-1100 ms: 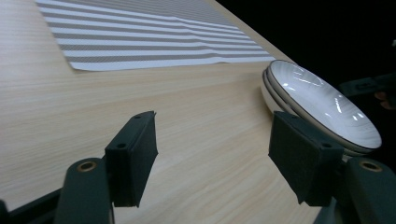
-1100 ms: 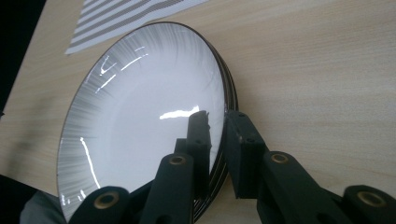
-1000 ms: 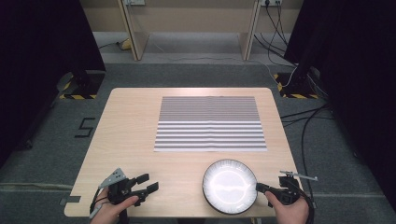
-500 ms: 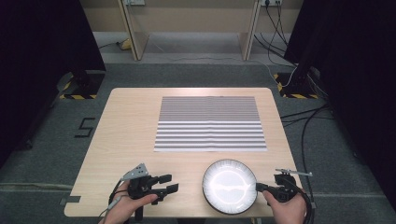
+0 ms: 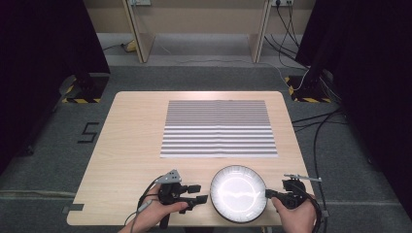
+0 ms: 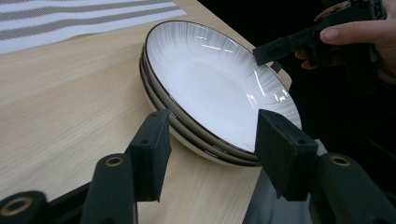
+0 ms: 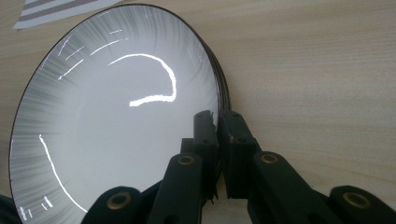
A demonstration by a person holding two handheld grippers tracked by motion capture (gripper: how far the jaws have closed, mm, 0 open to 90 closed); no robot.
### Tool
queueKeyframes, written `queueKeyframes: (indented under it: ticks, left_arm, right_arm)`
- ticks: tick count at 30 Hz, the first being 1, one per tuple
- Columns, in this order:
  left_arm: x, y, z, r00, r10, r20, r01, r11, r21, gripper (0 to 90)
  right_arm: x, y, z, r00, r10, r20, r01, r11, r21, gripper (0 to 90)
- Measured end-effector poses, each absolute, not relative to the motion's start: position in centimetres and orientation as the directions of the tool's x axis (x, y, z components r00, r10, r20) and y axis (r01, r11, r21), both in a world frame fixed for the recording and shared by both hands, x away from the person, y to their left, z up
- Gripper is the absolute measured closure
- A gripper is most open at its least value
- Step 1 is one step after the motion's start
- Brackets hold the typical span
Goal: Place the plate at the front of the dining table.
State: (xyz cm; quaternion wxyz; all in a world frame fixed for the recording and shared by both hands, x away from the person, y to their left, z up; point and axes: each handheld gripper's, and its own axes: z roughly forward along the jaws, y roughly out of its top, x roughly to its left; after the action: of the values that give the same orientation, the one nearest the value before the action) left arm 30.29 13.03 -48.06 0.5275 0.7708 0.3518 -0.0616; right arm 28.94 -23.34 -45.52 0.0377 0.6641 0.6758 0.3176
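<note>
The plates [image 5: 238, 200] sat stacked at the desk's [image 5: 131, 145] near edge. The right claw [image 5: 268, 193] pinched their right rim. The left claw [image 5: 200, 192], half spread and just closing on nothing, faced the left rim close beside it

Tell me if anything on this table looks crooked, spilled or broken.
Nothing stands out. The stacked plates sit evenly nested near the table's front edge, no chips or spills showing. The striped mat lies flat and square. The right gripper is clamped on the top plate's rim; the left gripper is open beside the stack.
</note>
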Motion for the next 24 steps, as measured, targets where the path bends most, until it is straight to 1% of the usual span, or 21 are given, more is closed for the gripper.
queueKeyframes:
  ticks: [4, 8, 9, 10, 11, 12, 14, 15, 16, 17, 18, 19, 20, 24]
  left_arm:
    - [30.6, 11.8, -48.1, 0.744, 0.478, -0.466, 0.611, -0.206, 0.764, 45.2]
    - [30.5, 11.1, -48.1, 0.757, 0.494, -0.429, 0.592, -0.238, 0.770, 44.7]
    - [30.7, 11.3, -48.1, 0.758, 0.507, -0.410, 0.584, -0.249, 0.772, 44.3]
    - [30.7, 11.4, -48.1, 0.752, 0.506, -0.422, 0.594, -0.241, 0.768, 45.5]
    - [30.8, 11.6, -48.0, 0.740, 0.509, -0.440, 0.608, -0.225, 0.762, 44.8]
    - [30.9, 11.7, -47.9, 0.743, 0.521, -0.421, 0.599, -0.236, 0.765, 46.0]
    - [30.9, 11.8, -48.0, 0.742, 0.527, -0.414, 0.599, -0.245, 0.762, 46.3]
    - [31.0, 11.8, -48.0, 0.738, 0.524, -0.426, 0.607, -0.240, 0.757, 48.1]
    - [31.0, 11.8, -48.1, 0.735, 0.526, -0.428, 0.611, -0.238, 0.755, 48.1]
    - [31.0, 11.8, -48.1, 0.733, 0.528, -0.430, 0.613, -0.237, 0.754, 49.2]
    - [31.0, 11.8, -48.1, 0.736, 0.526, -0.427, 0.609, -0.239, 0.756, 51.1]
    - [31.0, 11.7, -48.1, 0.737, 0.525, -0.426, 0.609, -0.241, 0.756, 51.1]
    - [30.9, 11.6, -48.2, 0.737, 0.529, -0.421, 0.608, -0.247, 0.754, 51.1]
    - [30.8, 11.7, -48.3, 0.726, 0.525, -0.445, 0.625, -0.232, 0.746, 51.2]
  right_arm:
    - [29.3, -23.2, -45.5, -0.107, 0.923, 0.370, 0.873, -0.091, 0.480, 86.5]
    - [29.4, -22.7, -45.5, -0.117, 0.927, 0.357, 0.873, -0.076, 0.482, 86.1]
    - [29.5, -22.5, -45.8, -0.124, 0.919, 0.373, 0.878, -0.074, 0.473, 85.1]
    - [29.7, -22.1, -46.4, -0.124, 0.906, 0.405, 0.892, -0.077, 0.445, 84.8]
    - [29.7, -22.0, -46.7, -0.121, 0.895, 0.430, 0.889, -0.095, 0.449, 84.9]
    - [29.8, -21.9, -46.9, -0.129, 0.885, 0.446, 0.889, -0.096, 0.447, 85.0]
    - [29.8, -21.9, -46.9, -0.129, 0.884, 0.450, 0.888, -0.099, 0.449, 85.1]
    - [29.9, -21.9, -46.8, -0.124, 0.880, 0.459, 0.891, -0.105, 0.442, 83.7]
    - [29.9, -21.9, -46.8, -0.124, 0.880, 0.459, 0.891, -0.105, 0.442, 83.7]
    - [30.0, -21.9, -46.9, -0.132, 0.881, 0.455, 0.891, -0.095, 0.444, 80.8]
    - [30.0, -21.8, -47.4, -0.128, 0.871, 0.474, 0.917, -0.079, 0.392, 74.5]
    - [30.0, -21.8, -47.4, -0.128, 0.871, 0.474, 0.917, -0.079, 0.392, 74.5]
    - [29.9, -21.8, -47.7, -0.117, 0.858, 0.501, 0.921, -0.095, 0.378, 74.4]
    - [30.0, -21.8, -47.7, -0.126, 0.848, 0.514, 0.926, -0.085, 0.369, 70.8]
